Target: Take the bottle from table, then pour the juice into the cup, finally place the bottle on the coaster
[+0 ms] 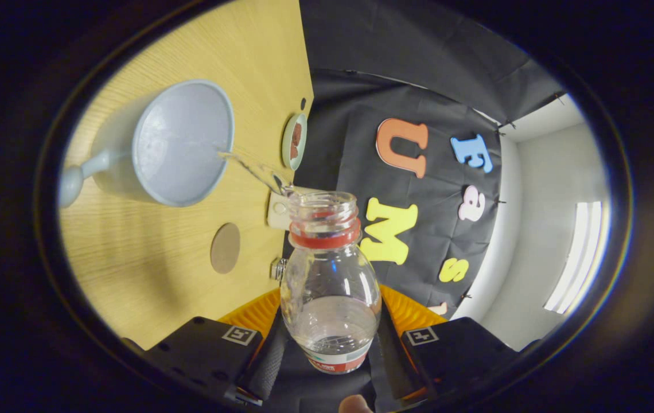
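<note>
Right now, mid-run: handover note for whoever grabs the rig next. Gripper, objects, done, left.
Gripper: shut on the bottle, both fingers pressing its sides near the base.
Bottle: uncapped, tipped toward the cup, a thin clear stream running from its mouth over the cup's rim. A little liquid remains inside.
Cup: standing on the wooden table, beyond the fingers.
Coaster: round disc on the table, between the cup and the fingers, bare.
Done: pickup; pour underway.
Left: finish pouring, right the bottle, set it on the coaster.
</note>
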